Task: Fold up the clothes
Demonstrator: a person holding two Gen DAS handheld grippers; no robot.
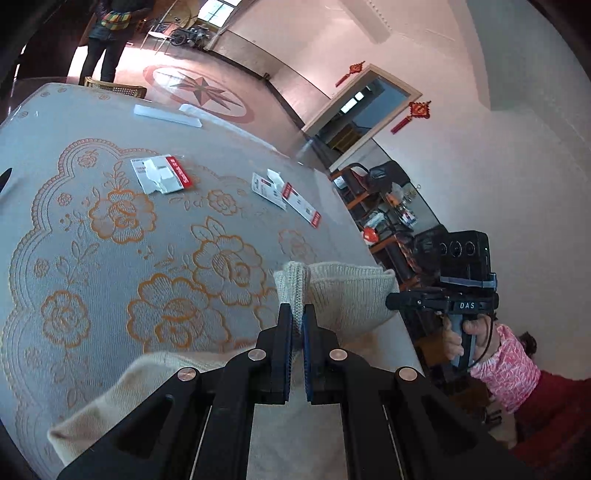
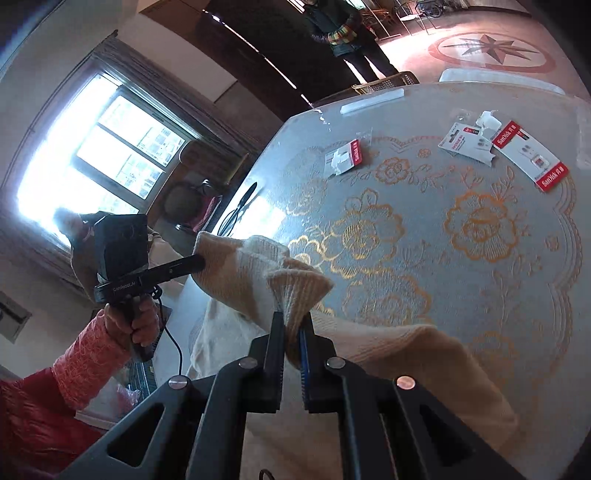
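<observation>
A cream knitted sweater (image 1: 343, 295) lies bunched at the near edge of the table, lifted at two points. My left gripper (image 1: 297, 314) is shut on a ribbed fold of the sweater, which sticks up between its fingers. My right gripper (image 2: 291, 321) is shut on another ribbed edge of the same sweater (image 2: 388, 343). In the left wrist view the right gripper's body (image 1: 443, 301) shows at the right, held by a hand. In the right wrist view the left gripper's body (image 2: 147, 275) reaches into the sweater from the left. The lower part of the sweater is hidden under the grippers.
The table (image 1: 110, 229) carries a grey cloth with orange flower embroidery under a clear cover. Torn red-and-white card packages (image 1: 162, 177) (image 2: 532, 155) lie on its far part. A person (image 2: 340, 33) stands beyond the table. A chair back (image 1: 114, 86) is at the far edge.
</observation>
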